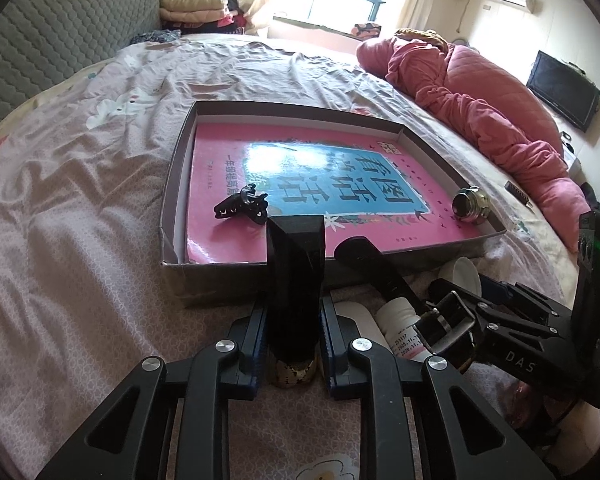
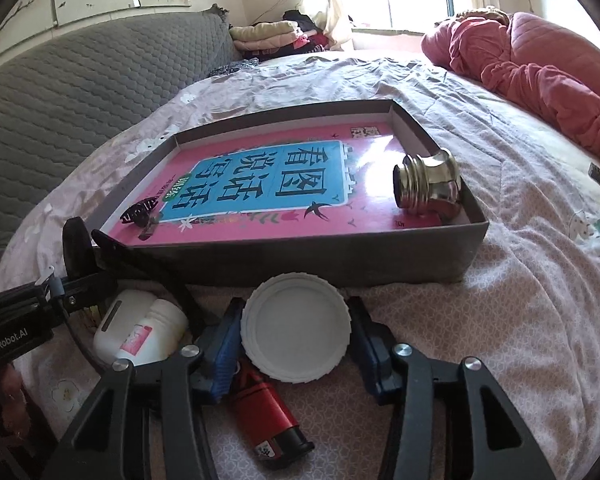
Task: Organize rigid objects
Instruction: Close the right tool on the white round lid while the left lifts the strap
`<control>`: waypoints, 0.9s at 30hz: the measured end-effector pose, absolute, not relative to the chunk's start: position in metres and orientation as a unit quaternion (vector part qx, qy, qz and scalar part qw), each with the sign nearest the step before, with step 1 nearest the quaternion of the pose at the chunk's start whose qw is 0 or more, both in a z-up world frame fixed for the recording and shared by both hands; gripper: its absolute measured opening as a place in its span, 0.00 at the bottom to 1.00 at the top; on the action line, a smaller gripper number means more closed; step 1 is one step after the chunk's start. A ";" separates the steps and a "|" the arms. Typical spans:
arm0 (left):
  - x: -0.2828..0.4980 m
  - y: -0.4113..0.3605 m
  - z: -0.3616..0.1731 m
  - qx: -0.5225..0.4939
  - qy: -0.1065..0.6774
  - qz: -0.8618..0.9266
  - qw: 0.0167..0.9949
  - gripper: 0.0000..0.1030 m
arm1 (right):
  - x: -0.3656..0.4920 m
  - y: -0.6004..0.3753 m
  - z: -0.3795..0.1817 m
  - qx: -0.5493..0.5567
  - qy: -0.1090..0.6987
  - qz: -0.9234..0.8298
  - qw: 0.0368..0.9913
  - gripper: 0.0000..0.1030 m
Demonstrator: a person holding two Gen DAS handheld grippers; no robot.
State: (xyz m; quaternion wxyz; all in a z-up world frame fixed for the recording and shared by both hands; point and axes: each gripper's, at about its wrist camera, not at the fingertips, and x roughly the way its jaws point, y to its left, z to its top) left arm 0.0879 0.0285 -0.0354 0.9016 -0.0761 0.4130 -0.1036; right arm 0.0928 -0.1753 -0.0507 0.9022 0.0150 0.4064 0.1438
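Bed (image 1: pixel 80 208) holds box (image 2: pixel 340 256); left gripper (image 1: pixel 292 344) clamps black bottle (image 1: pixel 296 280), right gripper (image 2: pixel 296 332) clamps white lid (image 2: pixel 296 326).

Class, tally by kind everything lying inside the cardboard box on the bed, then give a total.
Pink book: 1
Black hair clip: 1
Metal knob: 1
Total in the box: 3
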 end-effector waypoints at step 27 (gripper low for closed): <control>0.068 0.035 -0.013 -0.081 0.387 -0.095 0.914 0.21 | 0.078 -0.185 -0.020 0.046 0.349 0.173 0.920 0.49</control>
